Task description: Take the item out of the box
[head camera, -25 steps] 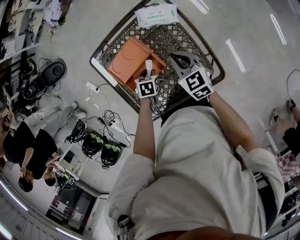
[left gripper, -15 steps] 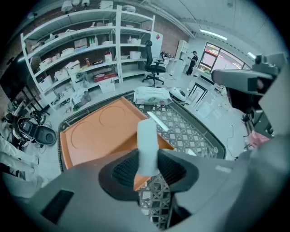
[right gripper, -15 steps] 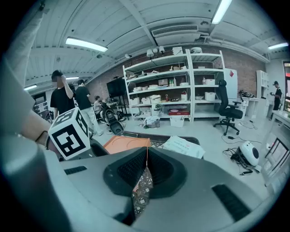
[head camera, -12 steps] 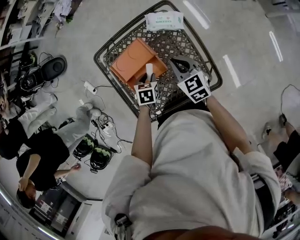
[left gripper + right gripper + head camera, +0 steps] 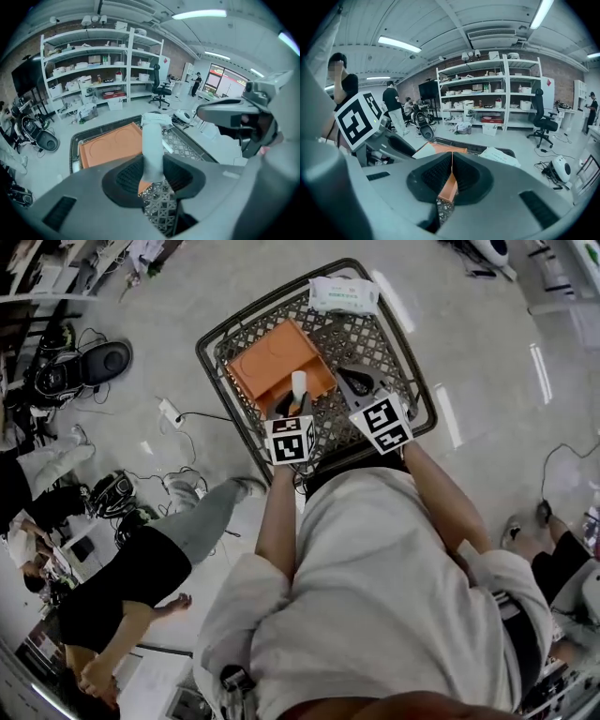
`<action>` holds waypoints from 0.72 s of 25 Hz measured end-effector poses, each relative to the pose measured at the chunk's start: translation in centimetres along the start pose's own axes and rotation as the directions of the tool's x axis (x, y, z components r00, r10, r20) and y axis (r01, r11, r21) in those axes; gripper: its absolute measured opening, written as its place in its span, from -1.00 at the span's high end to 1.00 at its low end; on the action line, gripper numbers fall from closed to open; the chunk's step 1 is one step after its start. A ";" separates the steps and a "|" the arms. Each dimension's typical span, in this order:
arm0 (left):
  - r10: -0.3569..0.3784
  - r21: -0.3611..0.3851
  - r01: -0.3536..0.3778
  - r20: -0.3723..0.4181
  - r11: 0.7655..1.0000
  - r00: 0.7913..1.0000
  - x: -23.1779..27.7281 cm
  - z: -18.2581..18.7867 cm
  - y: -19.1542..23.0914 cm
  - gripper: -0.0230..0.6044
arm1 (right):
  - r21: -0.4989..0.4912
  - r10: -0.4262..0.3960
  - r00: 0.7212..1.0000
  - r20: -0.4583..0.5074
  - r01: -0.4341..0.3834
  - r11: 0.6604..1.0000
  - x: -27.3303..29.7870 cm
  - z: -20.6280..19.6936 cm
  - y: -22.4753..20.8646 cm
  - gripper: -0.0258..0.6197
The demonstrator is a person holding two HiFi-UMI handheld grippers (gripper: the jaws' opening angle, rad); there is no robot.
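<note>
An orange box lies in a black wire cart; the left gripper view shows the box behind the jaws. My left gripper is shut on a white bottle, which stands upright between the pads over the box's near right corner. My right gripper hovers over the cart's mesh floor just right of the box. Its jaws are shut with nothing between them, and the box edge shows beyond them.
A white pack of wipes lies at the cart's far end. A person in dark clothes walks on the floor to the left, among cables and vacuum cleaners. Shelves and an office chair stand further off.
The bottle has stayed clamped in the left gripper by the box corner while the head view shifted. The right gripper remains shut. The person on the left has walked closer.
</note>
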State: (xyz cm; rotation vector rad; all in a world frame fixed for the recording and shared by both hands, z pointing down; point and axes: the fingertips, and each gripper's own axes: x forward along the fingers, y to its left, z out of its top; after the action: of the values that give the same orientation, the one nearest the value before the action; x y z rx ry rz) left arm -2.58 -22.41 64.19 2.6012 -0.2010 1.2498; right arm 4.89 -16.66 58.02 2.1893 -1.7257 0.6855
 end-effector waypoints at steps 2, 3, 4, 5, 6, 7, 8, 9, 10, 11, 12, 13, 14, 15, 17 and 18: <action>0.011 -0.037 -0.009 0.043 0.999 0.999 -0.4 0.8 -0.1 0.51 | -0.023 0.016 1.000 0.005 -0.016 1.000 0.5 0.1 -0.1 0.91; 0.013 -0.052 -0.009 0.062 0.999 0.998 -1.0 1.2 0.0 0.51 | -0.031 0.022 1.000 0.006 -0.022 0.999 0.6 0.4 0.3 0.91; 0.013 -0.062 -0.008 0.078 0.998 0.997 -1.7 1.5 0.0 0.51 | -0.039 0.026 1.000 0.006 -0.025 0.999 0.6 0.8 0.7 0.91; 0.012 -0.067 -0.006 0.093 0.998 0.996 -2.6 1.7 0.1 0.51 | -0.052 0.027 1.000 0.006 -0.027 0.998 0.6 1.3 1.3 0.91; 0.011 -0.071 -0.004 0.109 0.997 0.994 -3.4 1.9 0.2 0.51 | -0.070 0.028 1.000 0.007 -0.028 0.997 0.5 1.8 2.0 0.91; 0.011 -0.076 -0.002 0.127 0.997 0.992 -4.4 1.9 0.3 0.51 | -0.088 0.029 1.000 0.010 -0.028 0.996 0.4 2.3 2.8 0.91; 0.011 -0.082 0.000 0.145 0.997 0.989 -5.4 1.6 0.7 0.51 | -0.101 0.032 0.999 0.014 -0.031 0.994 0.4 2.8 3.9 0.91; 0.012 -0.089 0.002 0.164 0.996 0.986 -6.5 1.3 1.1 0.51 | -0.109 0.037 0.999 0.018 -0.035 0.993 0.4 3.1 5.1 0.91; 0.014 -0.096 0.004 0.186 0.995 0.982 -7.5 0.9 1.5 0.51 | -0.116 0.043 0.999 0.022 -0.040 0.992 0.4 3.3 6.2 0.91; 0.017 -0.103 0.005 0.212 0.995 0.977 -8.3 0.7 1.8 0.51 | -0.123 0.050 0.998 0.025 -0.047 0.991 0.5 3.6 7.1 0.91; 0.022 -0.111 0.005 0.239 0.994 0.971 -9.0 0.7 2.0 0.51 | -0.133 0.058 0.998 0.027 -0.054 0.990 0.5 3.8 7.7 0.91; 0.027 -0.117 0.004 0.265 0.993 0.964 -9.6 0.7 2.1 0.51 | -0.141 0.067 0.997 0.029 -0.063 0.988 0.6 4.0 8.2 0.91; 0.033 -0.121 0.002 0.288 0.993 0.957 -10.2 0.8 2.2 0.51 | -0.146 0.077 0.997 0.030 -0.071 0.987 0.6 4.2 8.7 0.91; 0.039 -0.124 -0.001 0.308 0.992 0.951 -10.8 0.8 2.2 0.51 | -0.149 0.086 0.996 0.031 -0.080 0.986 0.6 4.3 9.1 0.91; 0.054 -0.139 -0.006 0.344 0.990 0.937 -12.0 0.9 2.5 0.51 | -0.154 0.103 0.994 0.029 -0.097 0.983 0.6 4.5 10.1 0.91; 0.063 -0.151 -0.009 0.360 0.989 0.931 -12.5 1.0 2.7 0.51 | -0.158 0.111 0.993 0.027 -0.105 0.982 0.7 4.6 10.5 0.91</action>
State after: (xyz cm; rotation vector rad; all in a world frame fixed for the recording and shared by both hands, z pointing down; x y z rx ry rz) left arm -10.25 -25.10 54.31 2.6848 -0.3935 0.7181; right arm -4.20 -22.12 53.62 2.0271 -1.8605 0.5183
